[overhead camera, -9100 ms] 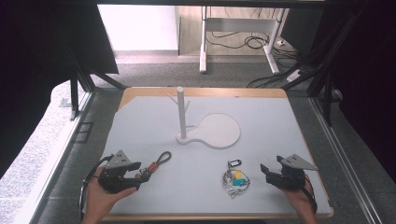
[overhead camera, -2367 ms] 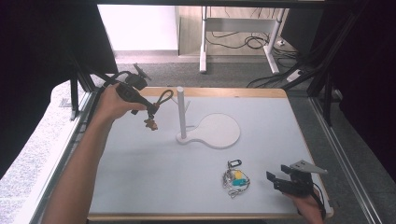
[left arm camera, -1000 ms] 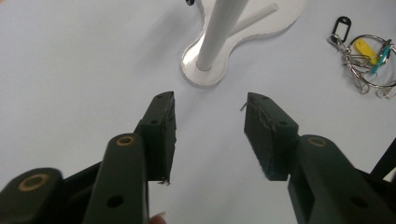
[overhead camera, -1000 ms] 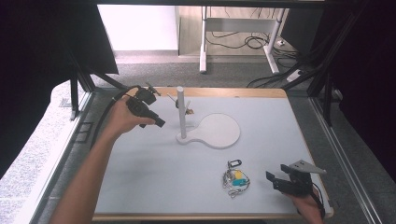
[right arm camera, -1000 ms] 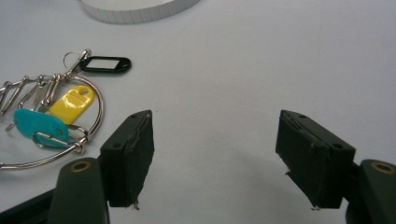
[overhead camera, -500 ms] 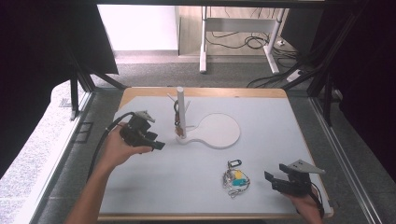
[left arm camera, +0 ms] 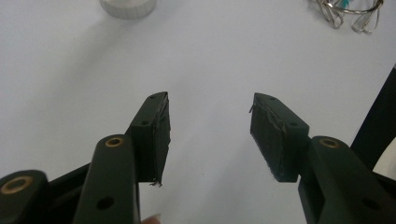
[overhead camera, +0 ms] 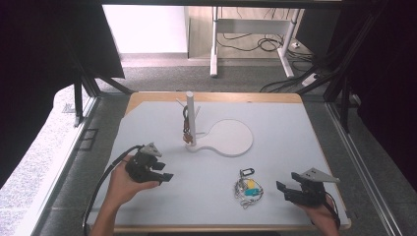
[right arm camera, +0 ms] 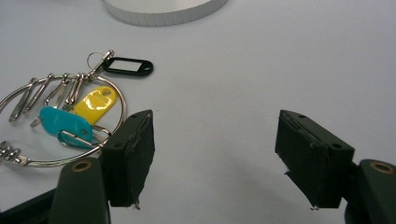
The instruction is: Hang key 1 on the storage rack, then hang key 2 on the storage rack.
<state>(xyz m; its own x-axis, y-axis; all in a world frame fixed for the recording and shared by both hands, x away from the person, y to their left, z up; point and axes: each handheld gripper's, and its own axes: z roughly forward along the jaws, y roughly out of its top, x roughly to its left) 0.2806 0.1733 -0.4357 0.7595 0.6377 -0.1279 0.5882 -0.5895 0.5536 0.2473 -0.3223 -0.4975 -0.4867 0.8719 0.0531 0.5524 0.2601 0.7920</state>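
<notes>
High view: I see a white stand on its round base at mid-table, with a dark keyring hanging on the post. My left gripper sits at the stand's 7 o'clock, low over the table. My right gripper sits at 4 o'clock, with a key bunch just at its 9 o'clock.

Left gripper view: jaws apart, having just been opening, with nothing between them. The base edge lies at 11 o'clock and the bunch at 1 o'clock.

Right gripper view: jaws apart and empty. The bunch, with black, yellow and teal tags, lies at 10 o'clock, just beside the left jaw.
</notes>
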